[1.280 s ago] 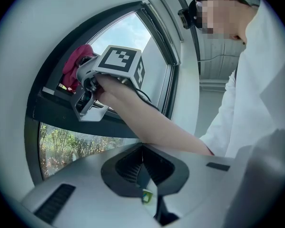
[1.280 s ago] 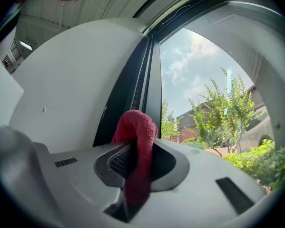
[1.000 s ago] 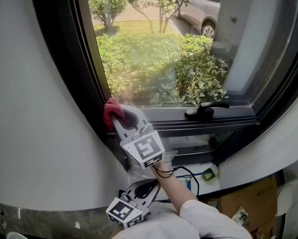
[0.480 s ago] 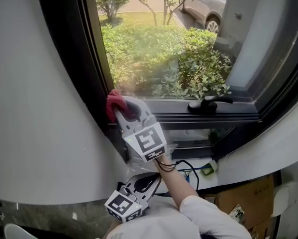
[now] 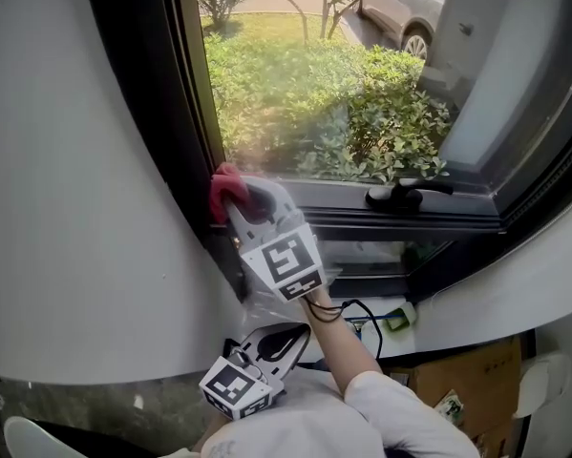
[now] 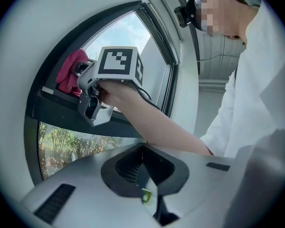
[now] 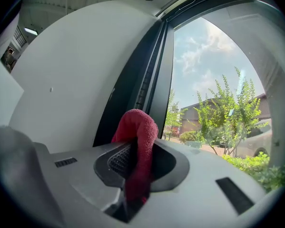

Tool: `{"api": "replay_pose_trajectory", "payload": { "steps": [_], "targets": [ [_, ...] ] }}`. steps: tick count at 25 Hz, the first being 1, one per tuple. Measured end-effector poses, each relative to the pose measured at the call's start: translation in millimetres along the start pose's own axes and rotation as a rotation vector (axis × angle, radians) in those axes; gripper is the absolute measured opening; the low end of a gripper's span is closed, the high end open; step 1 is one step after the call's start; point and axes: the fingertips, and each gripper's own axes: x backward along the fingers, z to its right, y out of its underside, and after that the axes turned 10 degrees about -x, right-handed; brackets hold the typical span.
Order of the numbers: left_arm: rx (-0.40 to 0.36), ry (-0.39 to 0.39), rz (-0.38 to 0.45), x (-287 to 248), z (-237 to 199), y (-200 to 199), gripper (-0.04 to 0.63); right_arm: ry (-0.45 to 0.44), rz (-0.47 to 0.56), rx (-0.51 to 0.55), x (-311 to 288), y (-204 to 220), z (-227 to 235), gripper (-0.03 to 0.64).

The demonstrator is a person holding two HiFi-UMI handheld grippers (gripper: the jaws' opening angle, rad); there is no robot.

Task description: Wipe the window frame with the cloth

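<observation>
A red cloth [image 5: 225, 185] is pinched in my right gripper [image 5: 236, 198], which is shut on it. The cloth presses against the dark window frame [image 5: 184, 132] at its lower left corner, where the upright meets the bottom rail. In the right gripper view the cloth [image 7: 138, 139] stands folded up between the jaws, just in front of the frame's upright [image 7: 147, 89]. My left gripper [image 5: 282, 338] hangs low by the person's body, jaws together and holding nothing. Its own view shows the right gripper [image 6: 78, 75] and the cloth [image 6: 67, 73] at the frame.
A black window handle [image 5: 407, 194] sits on the bottom rail to the right. A black cable [image 5: 362, 315] and a small green item [image 5: 397, 321] lie on the white sill below. A cardboard box [image 5: 462, 380] stands at lower right. White wall [image 5: 75, 218] lies left of the frame.
The right gripper has slid the cloth a little upward along the frame's left corner, and the head view has shifted with it. The left gripper has stayed low.
</observation>
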Motion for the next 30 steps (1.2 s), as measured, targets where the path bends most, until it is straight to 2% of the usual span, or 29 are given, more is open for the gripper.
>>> {"api": "replay_pose_trajectory", "payload": {
  "steps": [5,8,12,17,22,30],
  "targets": [
    [0.004,0.000,-0.005,0.8,1.6,2.1,0.011,0.011,-0.055,0.030,0.6,7.9,-1.5,0.069],
    [0.007,0.004,-0.006,1.0,2.3,1.8,0.010,0.030,-0.045,0.044,0.6,8.4,-1.0,0.069],
    [0.004,0.009,-0.019,5.3,2.9,3.5,0.011,0.132,-0.018,0.069,8.4,4.1,1.9,0.071],
    [0.021,-0.009,-0.036,12.9,-3.9,10.3,0.010,0.215,-0.012,-0.017,16.2,-3.7,12.5,0.071],
    [0.034,0.004,-0.033,14.0,-4.3,12.5,0.009,0.274,-0.088,0.032,6.6,15.3,21.0,0.069],
    [0.036,-0.010,-0.035,15.7,-13.0,13.3,0.010,0.290,-0.214,0.090,3.8,29.2,22.7,0.069]
  ]
}}
